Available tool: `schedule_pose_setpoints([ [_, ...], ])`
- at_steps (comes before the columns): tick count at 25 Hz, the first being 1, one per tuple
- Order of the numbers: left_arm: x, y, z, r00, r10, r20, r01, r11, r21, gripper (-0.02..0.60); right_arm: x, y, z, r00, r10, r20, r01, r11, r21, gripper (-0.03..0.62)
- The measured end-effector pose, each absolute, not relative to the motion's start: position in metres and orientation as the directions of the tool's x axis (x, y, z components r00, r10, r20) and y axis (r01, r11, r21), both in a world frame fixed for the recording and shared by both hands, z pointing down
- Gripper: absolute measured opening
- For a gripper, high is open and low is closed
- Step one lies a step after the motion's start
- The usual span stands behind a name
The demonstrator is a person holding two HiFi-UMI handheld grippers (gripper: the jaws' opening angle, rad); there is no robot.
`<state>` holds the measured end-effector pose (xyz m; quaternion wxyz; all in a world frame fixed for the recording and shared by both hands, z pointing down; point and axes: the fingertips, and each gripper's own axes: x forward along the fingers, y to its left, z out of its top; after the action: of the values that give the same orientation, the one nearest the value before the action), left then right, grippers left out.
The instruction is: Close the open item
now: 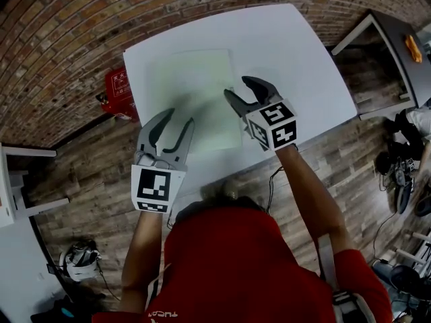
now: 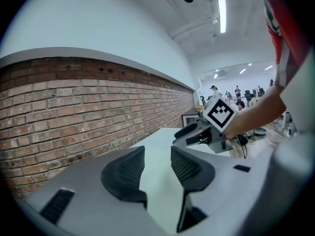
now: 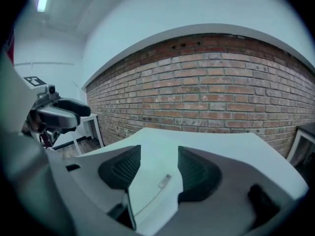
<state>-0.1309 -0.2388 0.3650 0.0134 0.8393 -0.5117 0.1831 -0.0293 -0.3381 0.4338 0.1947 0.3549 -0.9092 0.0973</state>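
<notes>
A pale green flat folder [image 1: 202, 96] lies on the white table [image 1: 296, 59]. My left gripper [image 1: 178, 118] hovers at the folder's near left part, by the table's front edge, open with nothing between its fingers. My right gripper [image 1: 238, 87] is over the folder's right edge, also open and empty. In the right gripper view the folder [image 3: 147, 191], with a small label [image 3: 165, 181], shows between the apart jaws of the right gripper [image 3: 158, 151]. In the left gripper view, the left gripper [image 2: 157, 154] looks along the tabletop, with the right gripper [image 2: 197, 134] ahead to the right.
A red box [image 1: 120, 93] stands on the wooden floor left of the table, against the brick wall [image 1: 81, 39]. A white side table [image 1: 13, 180] is at far left and a dark desk [image 1: 397, 46] at far right. Bags and cables lie on the floor.
</notes>
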Motion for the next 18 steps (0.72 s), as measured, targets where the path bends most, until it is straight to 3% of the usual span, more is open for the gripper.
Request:
schedule_pose_setpoints([
  [7, -0.147, -0.240, 0.307, 0.412, -0.899, 0.149, -0.894, -0.431, -0.125, 0.135, -0.031, -0.307, 0.344, -0.771, -0.598, 0.220, -0.619, 0.784, -0.041, 0.223],
  [12, -0.150, -0.237, 0.271, 0.429, -0.902, 0.056, -0.895, -0.432, -0.109, 0.106, -0.029, -0.289, 0.300, -0.787, -0.607, 0.109, -0.612, 0.791, -0.010, 0.098],
  [18, -0.143, -0.228, 0.244, 0.465, -0.885, -0.009, -0.881, -0.462, -0.102, 0.051, -0.032, -0.265, 0.268, -0.810, -0.585, 0.031, -0.584, 0.811, 0.040, 0.058],
])
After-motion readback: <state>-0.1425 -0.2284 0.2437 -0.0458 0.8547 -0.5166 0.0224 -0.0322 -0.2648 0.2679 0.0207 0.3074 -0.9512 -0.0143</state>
